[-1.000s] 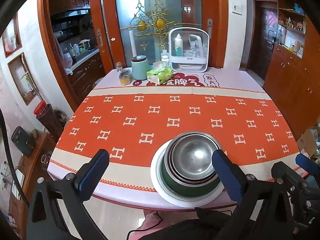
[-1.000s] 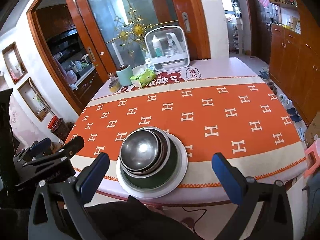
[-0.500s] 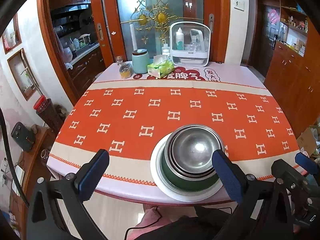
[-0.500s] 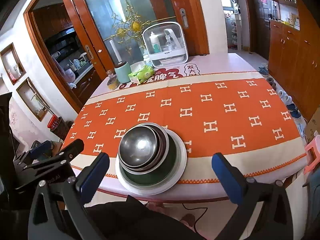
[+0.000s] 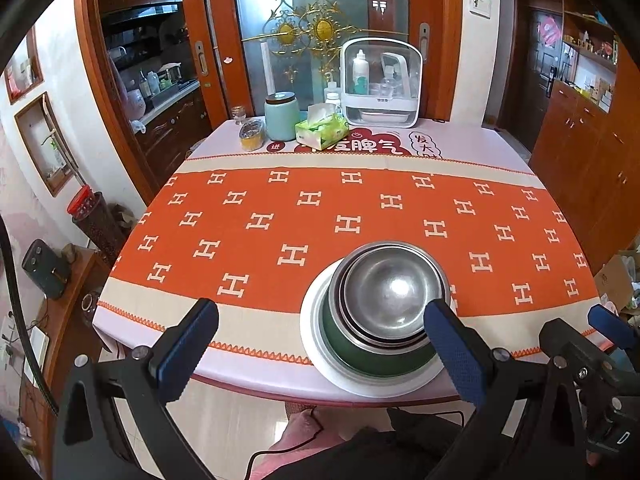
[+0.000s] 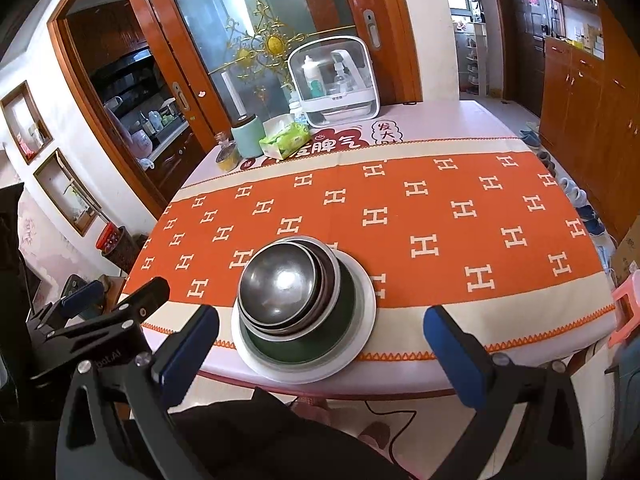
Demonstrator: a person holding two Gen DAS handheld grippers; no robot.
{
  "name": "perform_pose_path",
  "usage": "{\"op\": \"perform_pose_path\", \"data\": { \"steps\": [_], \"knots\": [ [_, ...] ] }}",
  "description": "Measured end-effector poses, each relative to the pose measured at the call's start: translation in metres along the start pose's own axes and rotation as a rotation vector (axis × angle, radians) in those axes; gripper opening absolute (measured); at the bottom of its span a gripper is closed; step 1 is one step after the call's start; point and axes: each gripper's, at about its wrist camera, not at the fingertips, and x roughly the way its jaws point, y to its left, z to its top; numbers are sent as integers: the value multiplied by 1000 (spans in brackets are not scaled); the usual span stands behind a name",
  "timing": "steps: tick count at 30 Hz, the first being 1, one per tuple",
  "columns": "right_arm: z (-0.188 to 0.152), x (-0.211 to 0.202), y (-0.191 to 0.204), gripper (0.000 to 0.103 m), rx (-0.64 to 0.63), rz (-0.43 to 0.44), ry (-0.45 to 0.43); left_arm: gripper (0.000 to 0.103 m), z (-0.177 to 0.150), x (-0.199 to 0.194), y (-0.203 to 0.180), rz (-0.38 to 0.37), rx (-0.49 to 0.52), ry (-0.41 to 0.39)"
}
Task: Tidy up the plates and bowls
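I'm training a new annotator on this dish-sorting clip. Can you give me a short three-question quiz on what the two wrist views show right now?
1. True or false: the steel bowls sit nested in a green bowl that rests on a white plate.
2. Multiple choice: where on the orange tablecloth is that stack? A) far edge, by the tissue pack B) near edge, close to the person C) the middle.
3. Fill in: the left gripper and the right gripper are both ____ and hold nothing.

Key: 1 true; 2 B; 3 open.
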Motion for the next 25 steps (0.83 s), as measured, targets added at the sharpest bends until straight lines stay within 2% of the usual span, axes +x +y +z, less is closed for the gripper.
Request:
{"op": "perform_pose_path", "data": {
  "steps": [25],
  "knots": [
    [-5, 4, -9, 103, 9, 5, 18, 102, -1, 3, -5, -6, 10, 10]
  ]
}}
